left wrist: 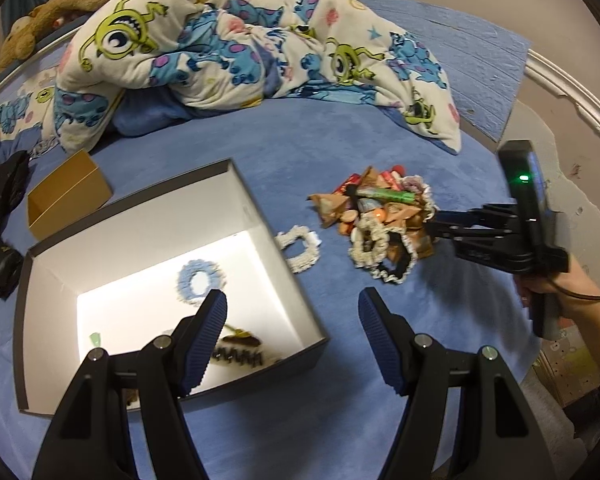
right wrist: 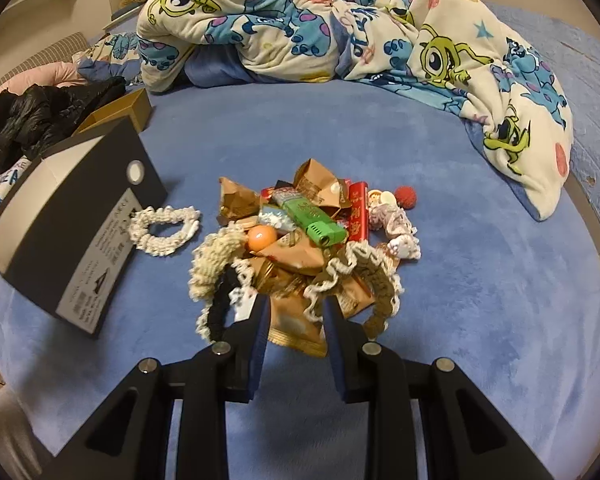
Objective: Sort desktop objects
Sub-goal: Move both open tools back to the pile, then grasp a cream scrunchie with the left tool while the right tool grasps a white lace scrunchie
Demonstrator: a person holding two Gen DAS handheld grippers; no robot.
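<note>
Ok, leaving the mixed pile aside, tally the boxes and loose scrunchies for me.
Boxes: 2 (dark box, gold box)
Scrunchies: 2 (blue scrunchie in the dark box, white scrunchie beside it)
Total: 4

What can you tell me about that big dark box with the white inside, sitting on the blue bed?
The box looks like a lidless cardboard shoebox, dark outside and white inside, lying open side up on the blue bed cover. One end wall carries a white printed label. Inside lie a light blue scrunchie, a dark toothed hair clip and a few small bits. A gold box stands behind it; a white scrunchie lies just outside its wall.
</note>
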